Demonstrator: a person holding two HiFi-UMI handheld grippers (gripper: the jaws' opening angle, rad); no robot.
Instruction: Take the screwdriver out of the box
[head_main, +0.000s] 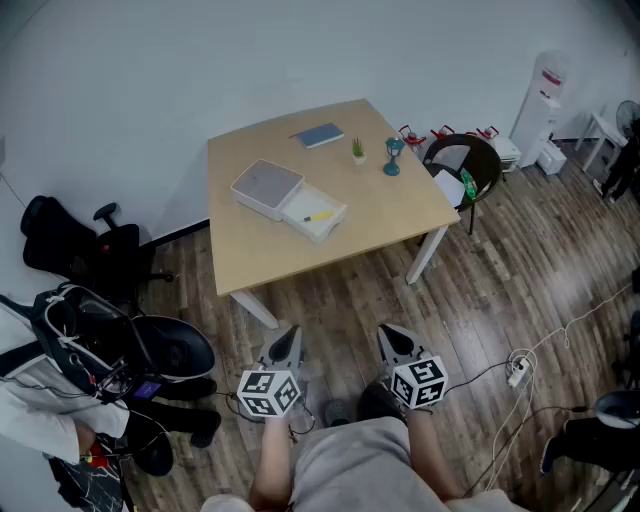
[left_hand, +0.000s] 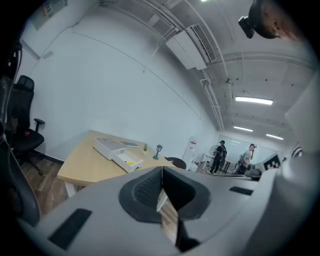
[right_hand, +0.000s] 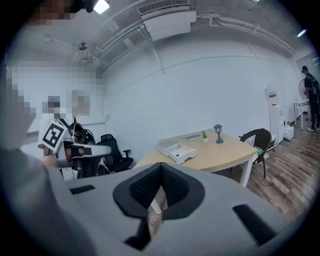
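A white box (head_main: 290, 200) lies open on the light wooden table (head_main: 370, 215), lid to the left, tray to the right. In the tray lies a small yellow screwdriver (head_main: 319, 215). The left gripper (head_main: 286, 345) and right gripper (head_main: 396, 342) hover over the floor well short of the table's near edge, both shut and empty. The left gripper view shows the box (left_hand: 119, 152) far ahead with the yellow screwdriver (left_hand: 131, 161) beyond its shut jaws. In the right gripper view the box (right_hand: 176, 150) is also distant.
Further back on the table are a blue notebook (head_main: 320, 135), a small plant (head_main: 358, 151) and a teal lamp (head_main: 392, 157). A dark round chair (head_main: 463, 165) stands at the right, black office chairs (head_main: 95, 250) at the left. Cables (head_main: 520, 370) cross the floor.
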